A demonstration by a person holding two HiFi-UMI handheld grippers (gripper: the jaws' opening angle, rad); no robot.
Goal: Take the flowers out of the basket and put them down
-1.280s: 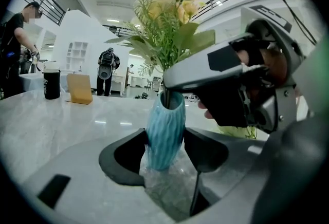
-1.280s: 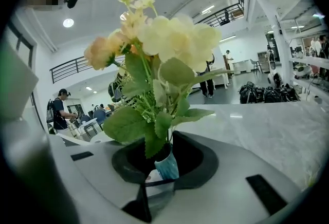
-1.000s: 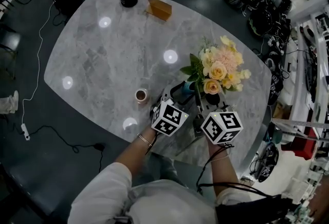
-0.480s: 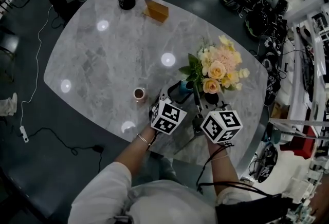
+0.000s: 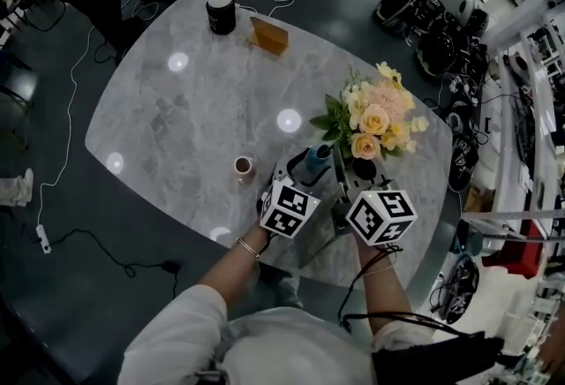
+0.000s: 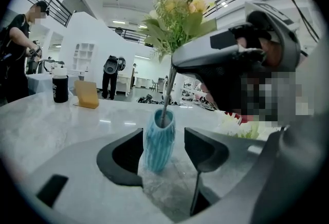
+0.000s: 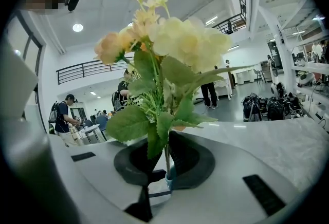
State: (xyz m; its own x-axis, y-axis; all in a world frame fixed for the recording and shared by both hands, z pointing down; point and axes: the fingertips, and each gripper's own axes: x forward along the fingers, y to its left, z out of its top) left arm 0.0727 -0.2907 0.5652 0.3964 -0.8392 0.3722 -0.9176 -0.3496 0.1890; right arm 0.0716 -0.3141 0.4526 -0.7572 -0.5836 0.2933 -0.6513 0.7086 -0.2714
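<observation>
A bouquet (image 5: 378, 117) of yellow and peach flowers with green leaves has its stems in a small blue ribbed vase (image 5: 314, 164) near the table's front edge. My right gripper (image 5: 353, 173) is shut on the stems just above the vase mouth; in the right gripper view its jaws (image 7: 165, 164) pinch the stem, with the blue rim (image 7: 168, 183) below. In the left gripper view the vase (image 6: 158, 141) stands between my left gripper's (image 6: 163, 148) jaws. The left jaw touches it and a narrow gap shows on the right. The stem still enters the vase.
On the grey marble table (image 5: 194, 101) stand a small brown cup (image 5: 243, 166) left of the vase, a black jar with a white lid (image 5: 220, 9) and a tan card stand (image 5: 269, 35) at the far edge. Black equipment (image 5: 433, 21) and cables lie on the floor.
My right gripper has risen a little with the bouquet, and more of the blue vase shows beneath the leaves. The left gripper has stayed at the vase.
</observation>
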